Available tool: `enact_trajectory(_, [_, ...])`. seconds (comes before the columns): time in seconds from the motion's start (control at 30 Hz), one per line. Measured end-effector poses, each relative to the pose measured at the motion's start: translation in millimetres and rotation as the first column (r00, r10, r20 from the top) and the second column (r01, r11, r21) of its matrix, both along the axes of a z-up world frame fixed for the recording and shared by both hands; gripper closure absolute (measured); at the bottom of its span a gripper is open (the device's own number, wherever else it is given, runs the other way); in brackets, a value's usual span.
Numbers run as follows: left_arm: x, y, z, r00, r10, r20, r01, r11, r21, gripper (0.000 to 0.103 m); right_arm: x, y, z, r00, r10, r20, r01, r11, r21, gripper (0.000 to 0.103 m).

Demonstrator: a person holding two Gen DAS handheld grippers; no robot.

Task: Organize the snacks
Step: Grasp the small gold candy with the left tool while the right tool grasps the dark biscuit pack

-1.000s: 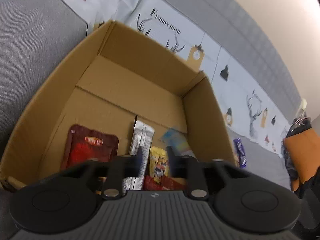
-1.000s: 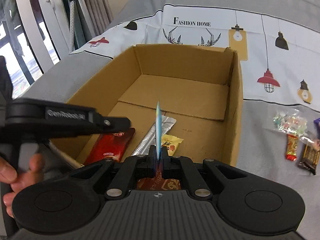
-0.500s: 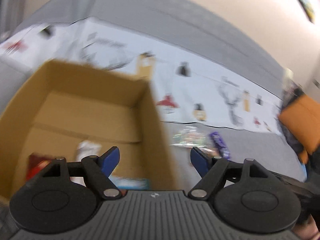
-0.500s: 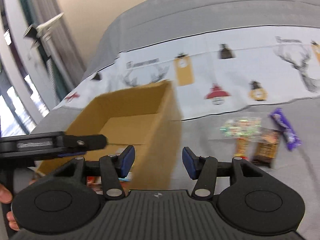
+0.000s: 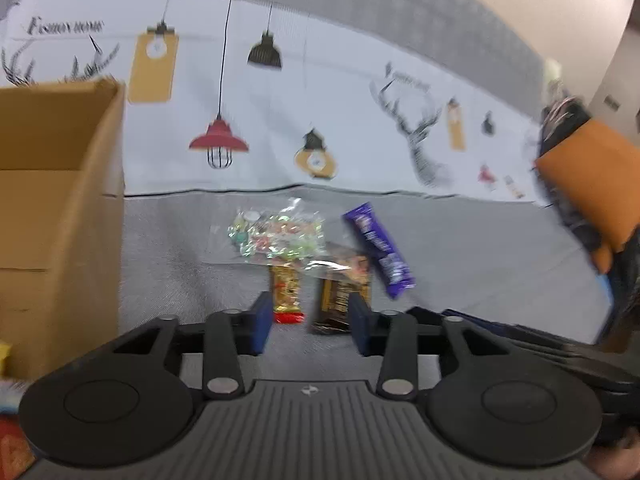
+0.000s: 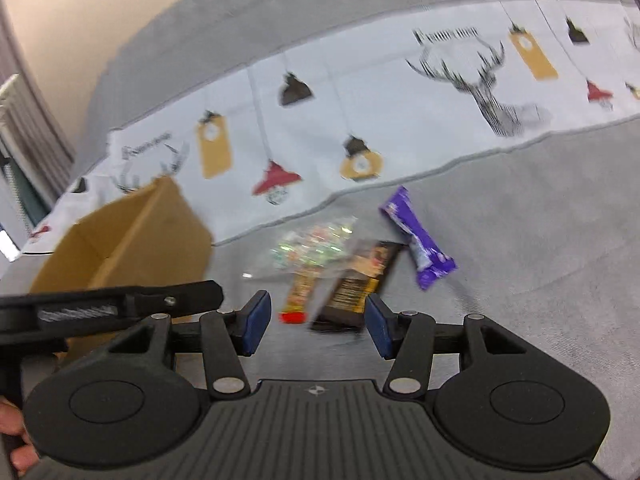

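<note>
On the grey sofa seat, just right of the cardboard box [image 5: 60, 216], four snacks lie in a loose cluster: a clear bag of mixed candies [image 5: 280, 236], a small red-and-gold bar [image 5: 286, 294], a dark brown-and-gold packet [image 5: 346, 296] and a purple bar [image 5: 380, 252]. The clear bag overlaps the tops of the two middle packets, and the purple bar lies just beside the dark packet.

A second ago both cameras looked down into the box, and the right gripper [image 6: 316, 324] was clamped on a thin blue packet held over it. Now both views have swung away to the cluster; the right jaws stand wide apart and empty, so that packet has evidently been dropped in the box. The left gripper [image 5: 306, 326] also has its jaws apart with nothing between them, framing the red-and-gold bar and the dark packet from above.

Judging from this, one placing is finished and the next pick is beginning. Four snacks remain outside the box. Motion blur suggests both grippers are mid-swing. The overlapping clear bag may drag along if a bar beneath it is lifted first.
</note>
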State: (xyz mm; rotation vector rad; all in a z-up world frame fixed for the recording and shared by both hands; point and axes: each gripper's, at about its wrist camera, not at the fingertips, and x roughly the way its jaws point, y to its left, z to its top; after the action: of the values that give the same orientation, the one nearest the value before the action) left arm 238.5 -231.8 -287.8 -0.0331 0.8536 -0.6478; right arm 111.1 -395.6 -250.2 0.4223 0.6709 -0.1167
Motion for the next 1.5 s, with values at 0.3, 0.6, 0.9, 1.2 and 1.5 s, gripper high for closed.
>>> enact_trajectory(0.3, [53, -29, -62, 0.994, -0.001, -0.109, 0.0, 1.0, -0.004, 0.077, 65, -29, -55, 0.992, 0.03, -0.124, -0.027, 0.999, 0.023, 0.049])
enact_trajectory(0.6, [56, -19, -73, 0.992, 0.036, -0.124, -0.039, 0.999, -0.026, 0.081, 86, -19, -69, 0.99, 0.061, -0.123, -0.066, 0.997, -0.04, 0.05])
enact_trajectory(0.9, [14, -8, -64, 0.99, 0.003, -0.138, 0.001, 1.0, 0.029, 0.081, 69, -15, -54, 0.987, 0.037, -0.156, -0.054, 0.993, -0.107, 0.093])
enact_trajectory(1.2, [21, -12, -67, 0.991, 0.023, -0.13, -0.018, 0.999, 0.036, 0.079, 58, -32, -53, 0.991, 0.014, -0.132, -0.011, 1.0, 0.021, 0.062])
enact_trajectory(1.5, [33, -14, -68, 0.994, 0.051, -0.093, -0.047, 0.998, 0.042, 0.08, 87, -9, -69, 0.987, 0.07, -0.143, -0.086, 0.99, -0.111, 0.044])
